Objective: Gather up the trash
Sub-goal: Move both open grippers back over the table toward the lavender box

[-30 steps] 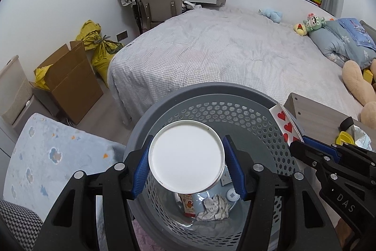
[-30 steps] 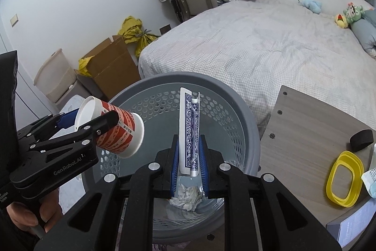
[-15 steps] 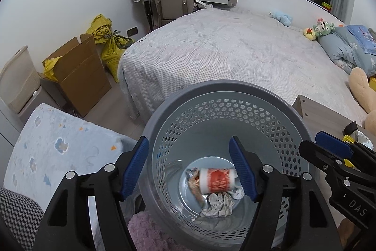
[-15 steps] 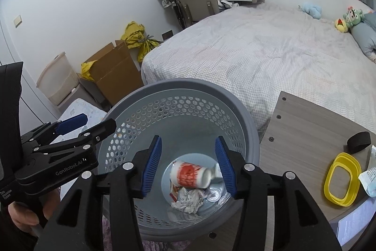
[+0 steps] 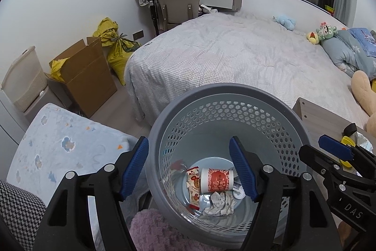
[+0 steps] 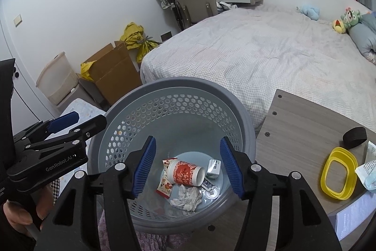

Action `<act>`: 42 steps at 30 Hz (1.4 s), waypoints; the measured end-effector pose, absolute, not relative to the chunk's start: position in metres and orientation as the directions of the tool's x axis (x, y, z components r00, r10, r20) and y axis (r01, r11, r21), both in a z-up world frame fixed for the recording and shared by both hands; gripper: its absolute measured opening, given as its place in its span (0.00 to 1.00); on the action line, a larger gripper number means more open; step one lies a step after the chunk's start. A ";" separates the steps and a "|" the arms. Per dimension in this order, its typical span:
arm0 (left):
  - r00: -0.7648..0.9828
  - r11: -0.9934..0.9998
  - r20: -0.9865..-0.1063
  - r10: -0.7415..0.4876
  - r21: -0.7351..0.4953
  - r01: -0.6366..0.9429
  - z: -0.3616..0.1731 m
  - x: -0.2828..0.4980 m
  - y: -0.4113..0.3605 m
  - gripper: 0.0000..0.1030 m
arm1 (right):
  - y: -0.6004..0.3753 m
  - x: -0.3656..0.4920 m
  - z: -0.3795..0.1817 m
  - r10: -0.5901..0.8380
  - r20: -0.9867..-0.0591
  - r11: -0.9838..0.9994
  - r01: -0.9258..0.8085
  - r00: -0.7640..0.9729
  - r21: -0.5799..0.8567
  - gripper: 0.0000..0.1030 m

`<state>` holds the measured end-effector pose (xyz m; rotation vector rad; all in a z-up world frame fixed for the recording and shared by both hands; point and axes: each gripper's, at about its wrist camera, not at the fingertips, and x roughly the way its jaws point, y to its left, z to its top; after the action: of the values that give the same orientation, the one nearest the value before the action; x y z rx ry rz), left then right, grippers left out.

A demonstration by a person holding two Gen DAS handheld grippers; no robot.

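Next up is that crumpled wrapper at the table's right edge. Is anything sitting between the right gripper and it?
Yes. The yellow ring-shaped lid lies on the wooden table between the open right gripper, which hangs over the gray bin, and the wrapper; reach over or around it.

The wide mouth of the grey perforated plastic waste basket lies unobstructed from above. A red-and-white paper cup and crumpled white paper crowd its floor. The wooden counter abuts its right side.
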<state>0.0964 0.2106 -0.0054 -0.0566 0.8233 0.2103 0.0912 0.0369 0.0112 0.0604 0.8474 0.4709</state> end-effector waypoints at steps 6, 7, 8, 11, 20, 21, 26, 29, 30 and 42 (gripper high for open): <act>0.675 0.976 -0.715 0.185 0.054 -0.210 0.001 0.089 0.204 0.68 | 0.028 0.082 0.017 0.411 -0.699 0.903 -0.363 0.585 0.228 0.64; 0.676 0.977 -0.715 0.179 0.049 -0.207 0.002 0.088 0.202 0.68 | 0.026 0.080 0.018 0.409 -0.697 0.905 -0.359 0.589 0.227 0.65; 0.678 0.978 -0.714 0.176 0.047 -0.204 0.002 0.086 0.200 0.68 | 0.023 0.077 0.019 0.405 -0.695 0.907 -0.355 0.594 0.226 0.66; 0.684 0.981 -0.711 0.162 0.043 -0.188 0.004 0.083 0.192 0.68 | 0.014 0.070 0.022 0.392 -0.692 0.914 -0.339 0.606 0.221 0.69; 0.699 0.995 -0.709 0.092 0.031 -0.099 0.006 0.077 0.151 0.69 | -0.036 0.047 0.028 0.318 -0.687 0.948 -0.232 0.653 0.219 0.76; 0.700 0.995 -0.710 0.085 0.030 -0.090 0.005 0.076 0.146 0.69 | -0.044 0.045 0.029 0.306 -0.687 0.952 -0.215 0.659 0.217 0.76; 0.700 0.999 -0.713 0.039 0.018 -0.037 0.003 0.073 0.119 0.69 | -0.082 0.032 0.024 0.235 -0.697 0.971 -0.125 0.678 0.206 0.79; 0.696 1.000 -0.718 0.010 0.012 -0.002 0.001 0.073 0.100 0.69 | -0.109 0.024 0.018 0.191 -0.705 0.978 -0.066 0.683 0.200 0.79; 0.693 1.000 -0.721 -0.002 0.011 0.013 -0.001 0.073 0.092 0.69 | -0.118 0.020 0.016 0.174 -0.707 0.979 -0.045 0.685 0.198 0.79; 0.655 0.985 -0.750 -0.092 0.027 0.170 -0.023 0.088 0.003 0.69 | -0.206 -0.015 0.005 0.053 -0.716 0.969 0.136 0.696 0.205 0.83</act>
<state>0.0882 0.0034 -0.0226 0.0983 0.8443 -0.1492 -0.0151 -0.2055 0.0050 0.2514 0.8017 -0.0469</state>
